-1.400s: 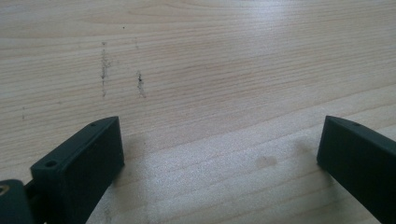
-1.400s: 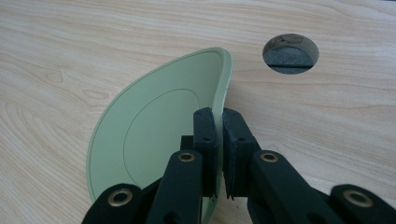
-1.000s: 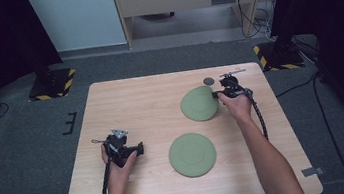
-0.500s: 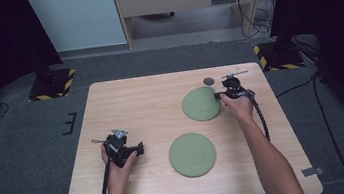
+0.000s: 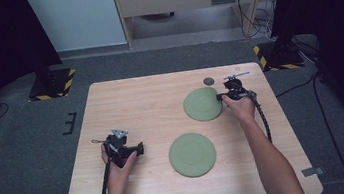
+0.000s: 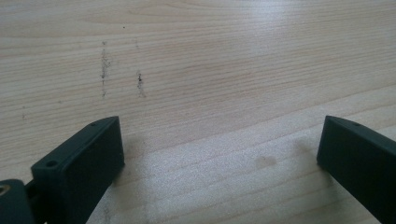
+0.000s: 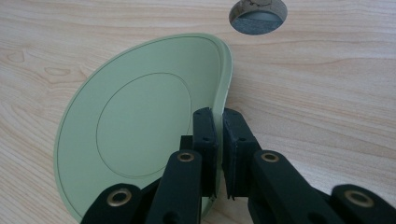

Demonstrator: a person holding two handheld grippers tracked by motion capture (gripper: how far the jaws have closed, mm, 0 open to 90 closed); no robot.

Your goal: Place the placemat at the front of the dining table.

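We see a light wood table (image 5: 151,105) on grey floor (image 5: 25,146). Right gripper (image 7: 218,122) pinches the far green plate's (image 7: 140,121) rim, tilting it; left gripper (image 6: 219,144) jaws spread over bare wood.

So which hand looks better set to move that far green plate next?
The right. Its gripper is already shut on the rim of the far green plate, tilting it. The left gripper is open over bare table, away from both plates.

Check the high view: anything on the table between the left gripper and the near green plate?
Nothing. In the high view, only bare wood of the table separates the left gripper from the near green plate.
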